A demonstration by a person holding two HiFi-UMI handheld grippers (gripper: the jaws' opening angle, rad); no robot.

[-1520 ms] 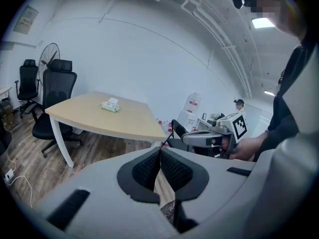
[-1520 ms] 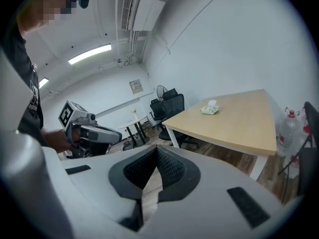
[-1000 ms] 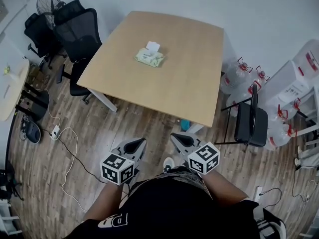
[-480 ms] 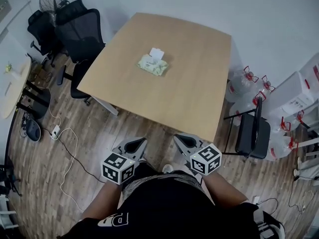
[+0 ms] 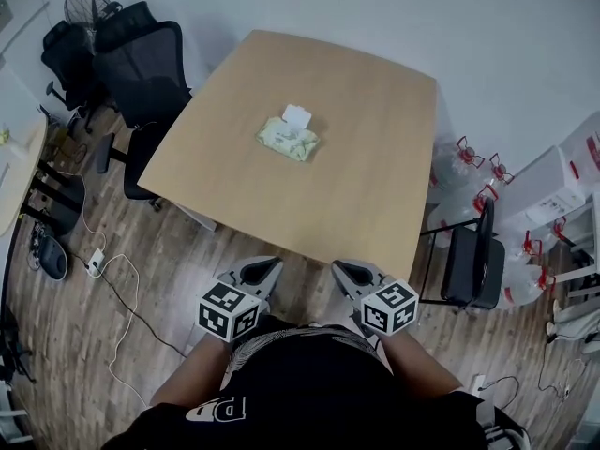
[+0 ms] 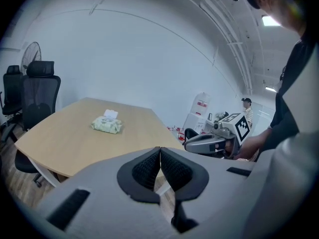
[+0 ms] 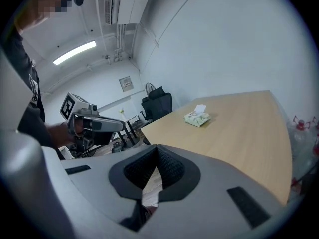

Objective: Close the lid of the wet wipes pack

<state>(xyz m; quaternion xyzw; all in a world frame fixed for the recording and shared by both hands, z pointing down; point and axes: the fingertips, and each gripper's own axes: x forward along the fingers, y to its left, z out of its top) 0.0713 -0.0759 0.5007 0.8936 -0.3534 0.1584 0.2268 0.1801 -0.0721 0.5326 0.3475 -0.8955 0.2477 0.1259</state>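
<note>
A pale green wet wipes pack (image 5: pixel 288 139) lies near the middle of the wooden table (image 5: pixel 366 186), its white lid flipped up at the far side. It also shows small in the left gripper view (image 6: pixel 107 124) and in the right gripper view (image 7: pixel 197 117). My left gripper (image 5: pixel 272 267) and right gripper (image 5: pixel 339 269) hang side by side below the table's near edge, well short of the pack. Both are shut with nothing between the jaws (image 6: pixel 160 151) (image 7: pixel 156 151).
Black office chairs (image 5: pixel 141 64) and a fan stand at the table's left. A black chair (image 5: pixel 473 251) and several water jugs (image 5: pixel 459 162) are on the right. Cables (image 5: pixel 112 289) run across the wooden floor at the left.
Both grippers and the head camera have moved toward the table; the table and pack now sit lower and closer in the head view. The jaws have stayed shut.
</note>
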